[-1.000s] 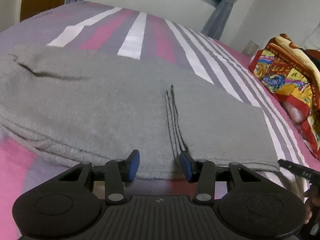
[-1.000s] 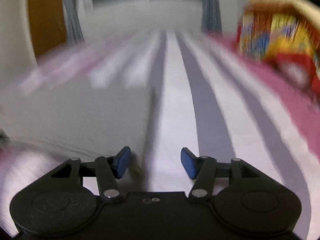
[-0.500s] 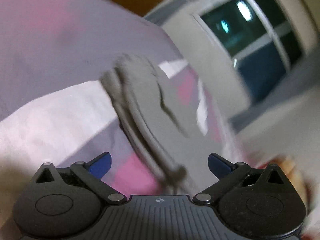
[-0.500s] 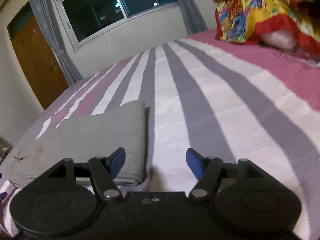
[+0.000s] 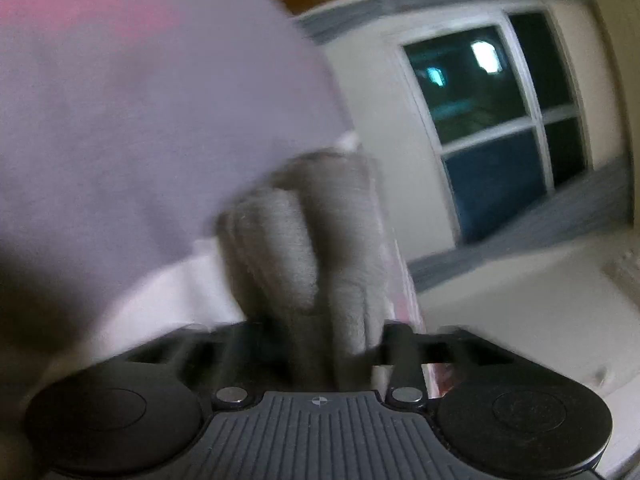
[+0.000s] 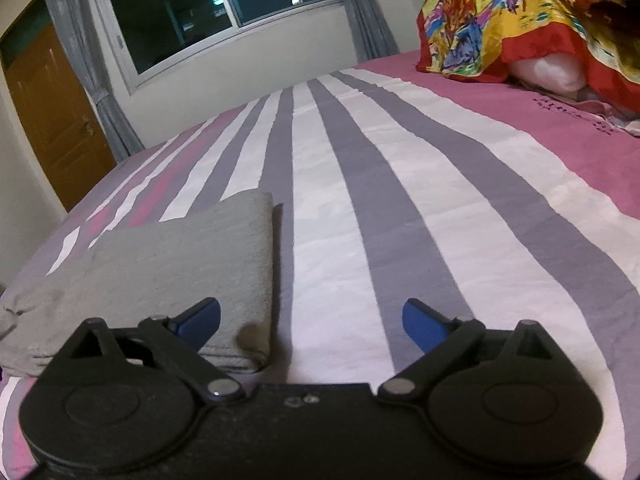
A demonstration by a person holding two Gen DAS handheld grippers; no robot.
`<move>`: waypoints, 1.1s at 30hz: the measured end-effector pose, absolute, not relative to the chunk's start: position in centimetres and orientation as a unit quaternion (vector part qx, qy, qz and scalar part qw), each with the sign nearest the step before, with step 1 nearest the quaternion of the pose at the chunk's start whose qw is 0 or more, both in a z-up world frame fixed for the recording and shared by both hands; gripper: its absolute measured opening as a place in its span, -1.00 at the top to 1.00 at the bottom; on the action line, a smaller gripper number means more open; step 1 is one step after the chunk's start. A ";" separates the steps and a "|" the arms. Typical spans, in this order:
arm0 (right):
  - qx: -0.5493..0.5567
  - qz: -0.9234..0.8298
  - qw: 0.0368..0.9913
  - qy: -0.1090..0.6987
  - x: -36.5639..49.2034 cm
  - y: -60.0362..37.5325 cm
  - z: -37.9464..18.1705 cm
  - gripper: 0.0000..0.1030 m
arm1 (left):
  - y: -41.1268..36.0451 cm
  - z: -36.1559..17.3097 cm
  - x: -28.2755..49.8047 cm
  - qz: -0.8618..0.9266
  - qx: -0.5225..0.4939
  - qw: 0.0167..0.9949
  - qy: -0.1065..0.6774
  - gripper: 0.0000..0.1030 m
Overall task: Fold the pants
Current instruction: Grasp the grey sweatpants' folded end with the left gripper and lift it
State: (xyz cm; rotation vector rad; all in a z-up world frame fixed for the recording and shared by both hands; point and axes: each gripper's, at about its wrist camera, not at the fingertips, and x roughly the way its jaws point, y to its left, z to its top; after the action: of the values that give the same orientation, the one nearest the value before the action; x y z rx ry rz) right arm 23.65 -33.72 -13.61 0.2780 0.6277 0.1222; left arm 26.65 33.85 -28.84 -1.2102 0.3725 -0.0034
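The grey pants [image 6: 168, 264] lie folded in a thick stack on the striped bed sheet [image 6: 400, 208], at the left of the right wrist view. My right gripper [image 6: 312, 320] is open and empty, just past the stack's near right corner, with its left fingertip over the cloth. In the blurred, tilted left wrist view the folded edge of the pants [image 5: 304, 248] fills the gap of my left gripper [image 5: 320, 344]. Its jaws are closed in on the cloth layers and the fingertips are hidden by the fabric.
A colourful red and yellow blanket [image 6: 520, 28] with a white pillow lies at the far right of the bed. A window [image 6: 224, 12] with grey curtains and a brown door [image 6: 48, 120] are behind the bed.
My left gripper swung round to the end of the folded stack, opened wide, then closed on its edge. My right gripper opened wider and settled near the stack's right corner.
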 end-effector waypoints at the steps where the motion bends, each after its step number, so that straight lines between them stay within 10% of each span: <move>1: 0.131 0.059 0.940 0.309 23.7 -33.6 -13.6 -0.91 | 33.7 -28.8 26.8 -0.013 -0.562 0.810 0.168 0.46; 19: 0.018 -0.101 0.920 0.379 26.7 -37.3 -14.7 -1.00 | 25.8 -15.2 28.5 -0.004 -0.343 0.921 0.184 0.64; 33: 0.023 -0.099 0.927 0.361 26.5 -37.7 -14.9 -1.00 | 0.6 -6.2 38.0 -0.167 -0.122 0.947 0.247 0.65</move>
State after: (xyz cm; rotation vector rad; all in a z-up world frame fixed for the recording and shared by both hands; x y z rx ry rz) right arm 26.47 -37.71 -14.87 0.0479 0.7391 -0.2037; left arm 37.96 0.58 -6.24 -0.2489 0.5021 -0.3397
